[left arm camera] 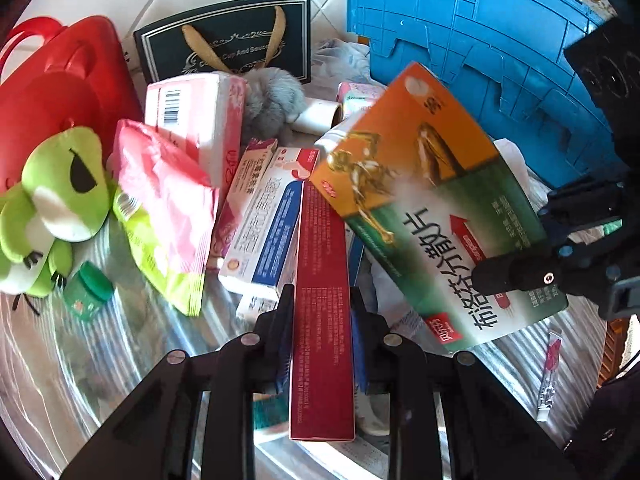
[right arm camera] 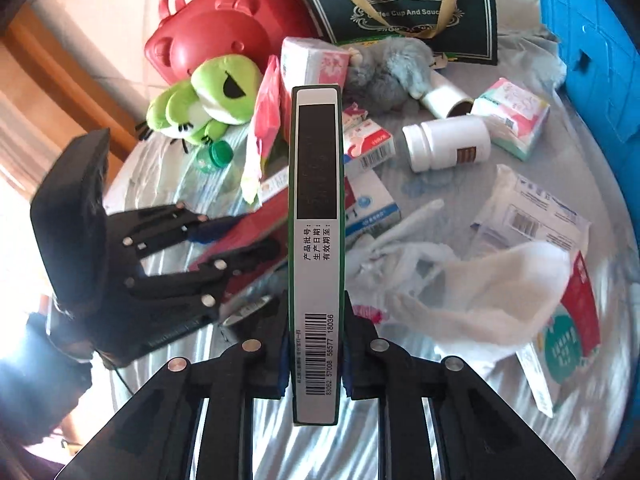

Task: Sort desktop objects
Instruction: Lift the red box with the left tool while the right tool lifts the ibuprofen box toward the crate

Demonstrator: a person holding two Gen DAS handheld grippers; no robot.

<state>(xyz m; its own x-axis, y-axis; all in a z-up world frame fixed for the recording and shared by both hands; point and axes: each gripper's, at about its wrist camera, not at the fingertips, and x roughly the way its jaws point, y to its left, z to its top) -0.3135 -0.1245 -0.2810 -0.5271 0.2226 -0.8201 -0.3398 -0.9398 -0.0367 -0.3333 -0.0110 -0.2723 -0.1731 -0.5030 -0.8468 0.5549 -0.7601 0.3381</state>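
Observation:
In the left wrist view my left gripper is shut on a long red box, which runs forward between its blue pads over the cluttered table. To its right, my right gripper clamps the lower edge of a tilted orange and green medicine box. The right wrist view shows that same medicine box edge-on, barcode side up, pinched between the right gripper pads. There the left gripper sits at the left, holding the red box low over the cloth.
A blue crate stands at the back right. A red bear case, a green frog plush and a dark gift bag line the far side. A white bottle, tissue packs, small boxes and a white face mask lie scattered.

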